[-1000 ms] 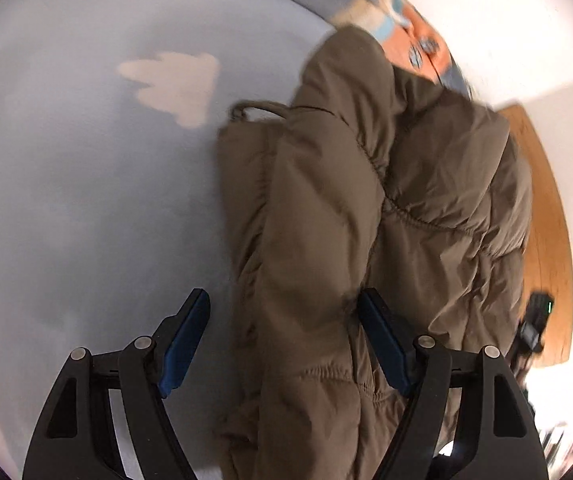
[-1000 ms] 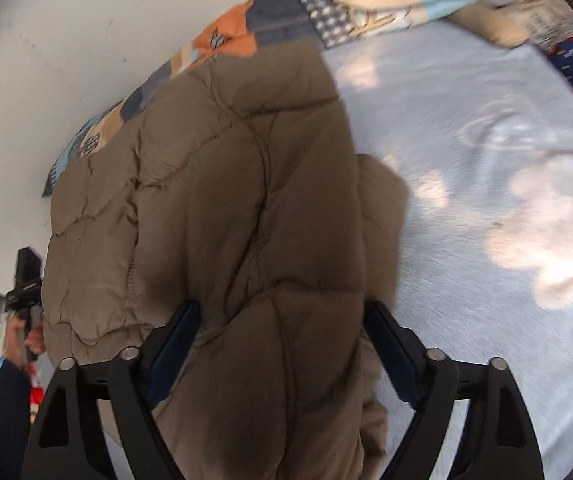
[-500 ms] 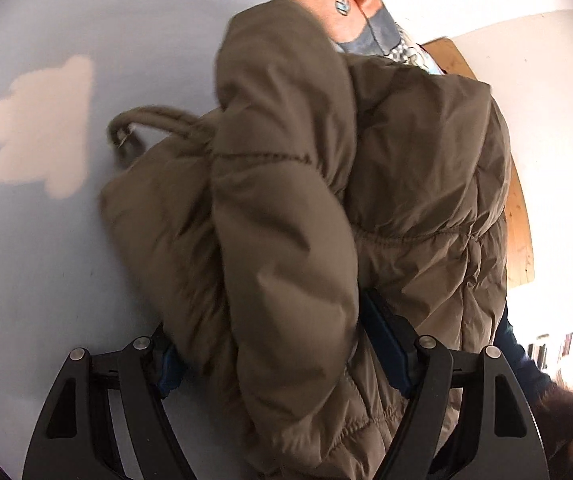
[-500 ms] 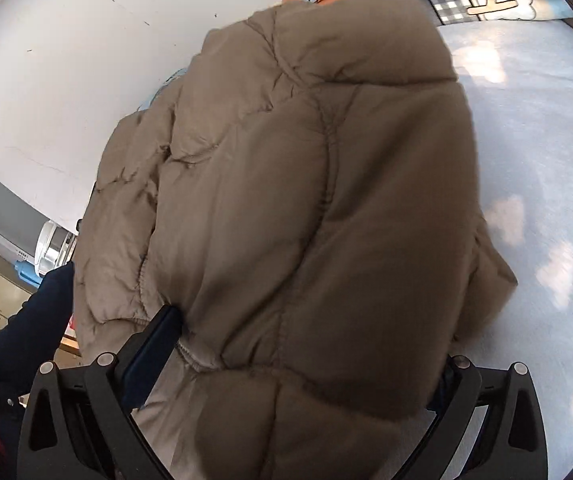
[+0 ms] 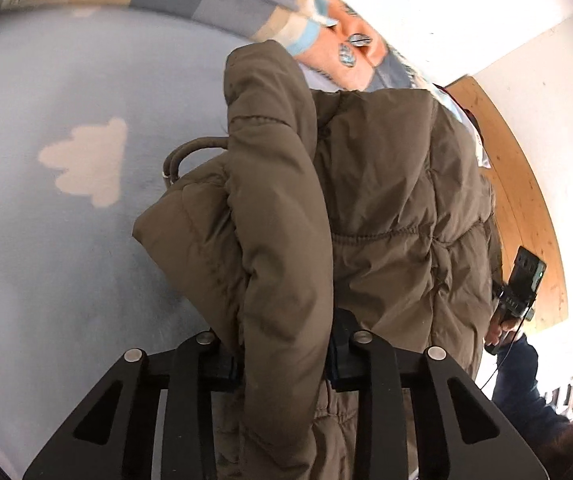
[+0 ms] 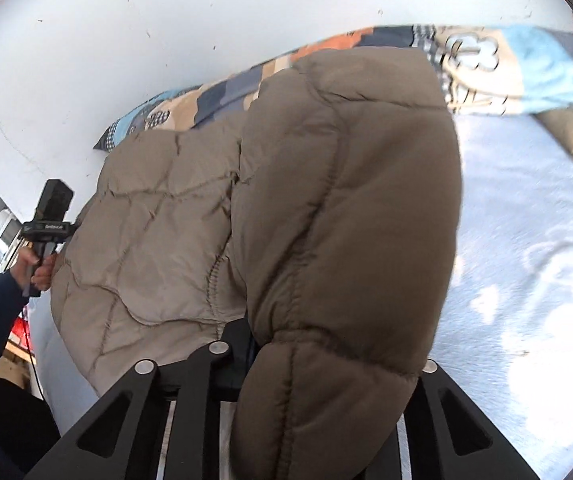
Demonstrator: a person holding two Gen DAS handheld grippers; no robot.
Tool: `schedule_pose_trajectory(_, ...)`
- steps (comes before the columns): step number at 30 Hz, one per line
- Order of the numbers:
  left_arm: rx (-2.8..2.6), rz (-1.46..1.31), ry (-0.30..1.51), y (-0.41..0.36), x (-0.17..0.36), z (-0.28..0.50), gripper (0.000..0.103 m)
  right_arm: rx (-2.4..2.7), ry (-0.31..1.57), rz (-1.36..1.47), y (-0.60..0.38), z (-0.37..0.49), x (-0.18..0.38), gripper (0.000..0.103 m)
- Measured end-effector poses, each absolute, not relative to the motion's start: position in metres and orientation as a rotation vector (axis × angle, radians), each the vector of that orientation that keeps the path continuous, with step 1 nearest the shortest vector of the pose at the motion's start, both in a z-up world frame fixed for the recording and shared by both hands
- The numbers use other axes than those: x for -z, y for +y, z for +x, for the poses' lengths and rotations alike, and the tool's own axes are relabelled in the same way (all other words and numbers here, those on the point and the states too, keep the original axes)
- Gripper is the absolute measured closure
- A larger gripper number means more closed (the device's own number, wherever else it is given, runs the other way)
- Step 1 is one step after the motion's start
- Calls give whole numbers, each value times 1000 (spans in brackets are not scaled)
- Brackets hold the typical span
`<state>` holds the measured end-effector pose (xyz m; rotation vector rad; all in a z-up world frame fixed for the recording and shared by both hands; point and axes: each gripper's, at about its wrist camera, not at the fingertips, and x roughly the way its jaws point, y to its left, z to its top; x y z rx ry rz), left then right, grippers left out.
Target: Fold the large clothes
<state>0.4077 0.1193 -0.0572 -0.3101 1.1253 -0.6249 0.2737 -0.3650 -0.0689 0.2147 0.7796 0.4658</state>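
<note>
Left wrist view looks down its own black fingers at a brown quilted jacket (image 5: pixel 366 208) bunched up on a pale blue bedsheet (image 5: pixel 46 260) printed with cream cloud shapes. The left gripper (image 5: pixel 286 360) has just been closing, and a thick padded fold of the jacket now sits squeezed between its blue pads, the fabric bulging out above and below the pinch. A short cord loop (image 5: pixel 190 152) sticks out from the jacket's left edge and lies on the sheet. Beyond the jacket runs a patchwork quilt (image 5: pixel 246 4) in grey, tan and orange, against a white wall (image 5: pixel 466 12), with a strip of wooden board (image 5: pixel 526 200) along the right. At the far right edge a hand (image 5: pixel 500 326) in a dark blue sleeve grips the handle of the other tool.

From the right wrist camera, the same jacket (image 6: pixel 326 208) fills most of the picture, its puffy quilted panels heaped up and tilted toward the wall (image 6: pixel 166 40). The right gripper (image 6: pixel 318 364) has likewise just been closing; a fat roll of the jacket lies between its fingers, hiding the right pad completely, so it is clamped on the fabric. The sheet (image 6: pixel 526 260) spreads out to the right, the quilt (image 6: pixel 506 64) lies across the top, and at the left edge the person's other hand (image 6: pixel 36 264) holds a black handle beside the jacket's hem.
</note>
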Motion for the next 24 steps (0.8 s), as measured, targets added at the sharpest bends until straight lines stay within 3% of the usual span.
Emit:
schedule_pose_trajectory(14,653,-294,1074,140,-7,322,75,-490,694,153,-373,191,-18,86)
schedule_pose_trajectory(20,681,-301,1063,143,-21,282,75,-488,696,164,-374,152,-22,86)
schedule_pose_trajectory(24,678,-327,1099,140,-1,266,75,-468,732,149,-366,142,-6,86)
